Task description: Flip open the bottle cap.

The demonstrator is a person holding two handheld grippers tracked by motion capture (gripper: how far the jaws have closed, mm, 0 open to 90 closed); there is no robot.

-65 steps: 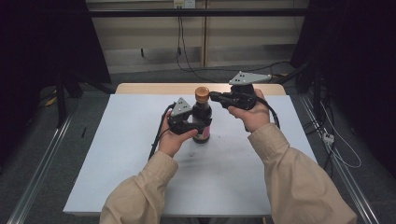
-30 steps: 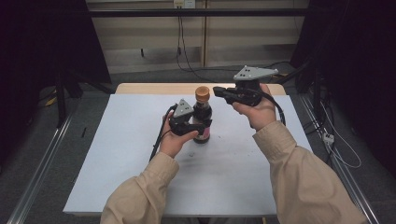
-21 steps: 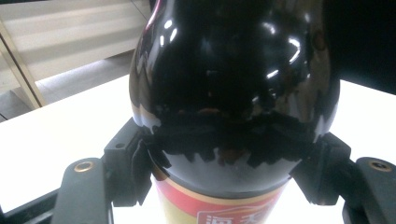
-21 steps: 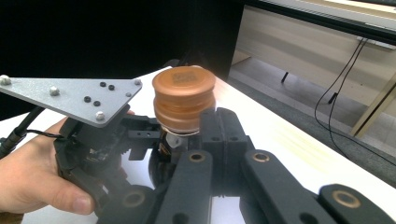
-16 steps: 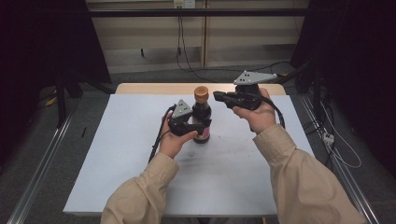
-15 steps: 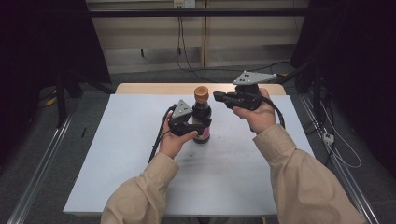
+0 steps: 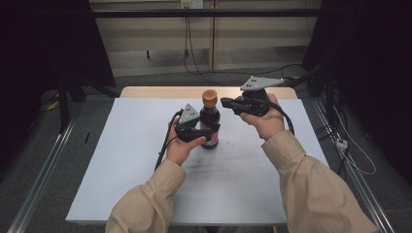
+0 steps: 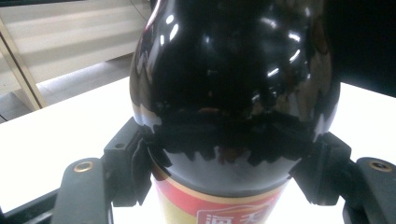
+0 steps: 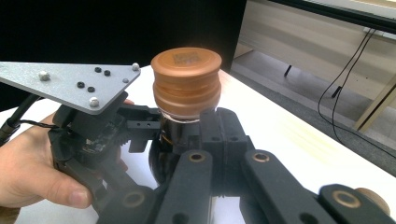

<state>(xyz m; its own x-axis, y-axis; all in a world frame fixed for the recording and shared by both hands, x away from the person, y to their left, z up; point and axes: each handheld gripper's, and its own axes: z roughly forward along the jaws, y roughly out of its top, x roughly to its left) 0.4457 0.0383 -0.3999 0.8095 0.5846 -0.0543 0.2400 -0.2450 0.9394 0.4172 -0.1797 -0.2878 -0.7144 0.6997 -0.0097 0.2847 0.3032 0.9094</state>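
A dark glossy bottle (image 7: pixel 210 119) with a brown cap (image 7: pixel 209 97) and a red and yellow label stands upright on the white table (image 7: pixel 121 160). My left gripper (image 7: pixel 209 133) is shut on its body just above the label; in the left gripper view the black pads (image 8: pixel 140 163) press on both sides of the bottle (image 8: pixel 233 70). My right gripper (image 7: pixel 224 102) hovers right of the cap, shut with nothing in it. In the right gripper view its joined jaws (image 9: pixel 219 140) point at the neck just under the cap (image 9: pixel 187 79), beside the left gripper (image 9: pixel 93 135).
Wide bare white tabletop lies around the bottle, with a wooden edge (image 7: pixel 160 91) at the back. Black cables (image 7: pixel 163 148) trail from both grippers. Beyond the table are a grey floor, metal rails (image 7: pixel 43 165) and loose wires (image 7: pixel 354 155).
The right gripper rose a little beside the cap, then sank back slightly. The left gripper and the bottle have kept still.
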